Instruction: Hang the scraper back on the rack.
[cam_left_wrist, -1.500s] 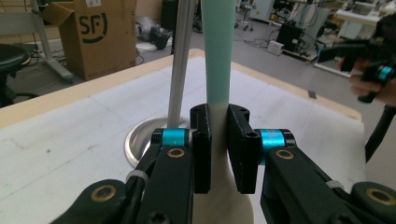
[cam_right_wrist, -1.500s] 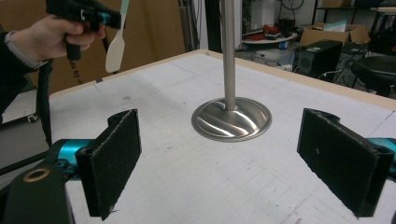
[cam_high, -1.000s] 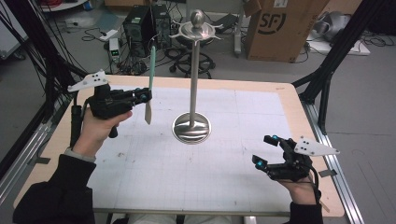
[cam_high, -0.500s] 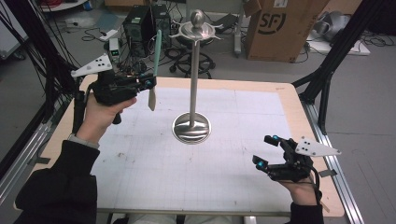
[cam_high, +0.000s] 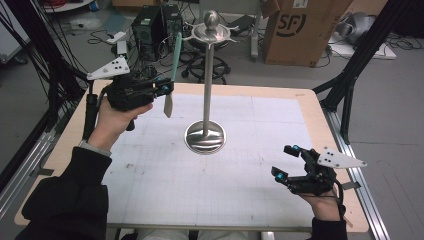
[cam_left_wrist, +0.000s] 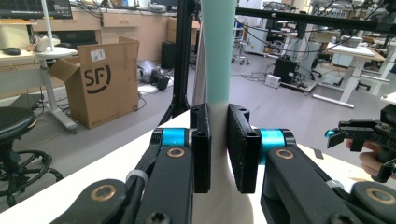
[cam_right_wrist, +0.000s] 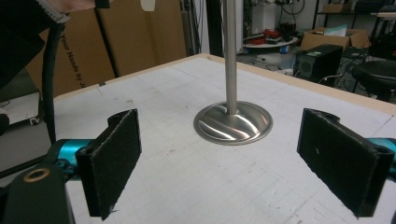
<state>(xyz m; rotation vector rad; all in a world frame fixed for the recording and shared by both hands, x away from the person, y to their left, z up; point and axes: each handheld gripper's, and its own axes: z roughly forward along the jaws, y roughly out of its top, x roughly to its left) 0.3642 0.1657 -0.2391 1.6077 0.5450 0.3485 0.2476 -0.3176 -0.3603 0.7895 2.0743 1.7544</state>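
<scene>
A utensil with a teal handle (cam_high: 175, 52) and a cream blade hangs upright, blade down, above the far left of the white table mat (cam_high: 240, 180). My left gripper (cam_high: 167, 89) is shut on the utensil's neck; the left gripper view has the pads clamped on the utensil (cam_left_wrist: 217, 51). Just to the right of it stands a metal stand (cam_high: 207, 90), with a round base, a thin pole and a hooked disc with a ball on top. At the front right my right gripper (cam_high: 285, 161) rests low and open, and its own gripper (cam_right_wrist: 243, 158) faces the stand's base (cam_right_wrist: 232, 122).
Behind the table, a cardboard box (cam_high: 300, 30), a computer tower (cam_high: 150, 25) and a stool stand on the floor. A black frame leg (cam_high: 350, 85) rises at the right edge. The table has a wooden rim (cam_high: 310, 100).
My left gripper has lifted the utensil and carried it right, closer to the stand's pole. The right gripper has stayed put.
</scene>
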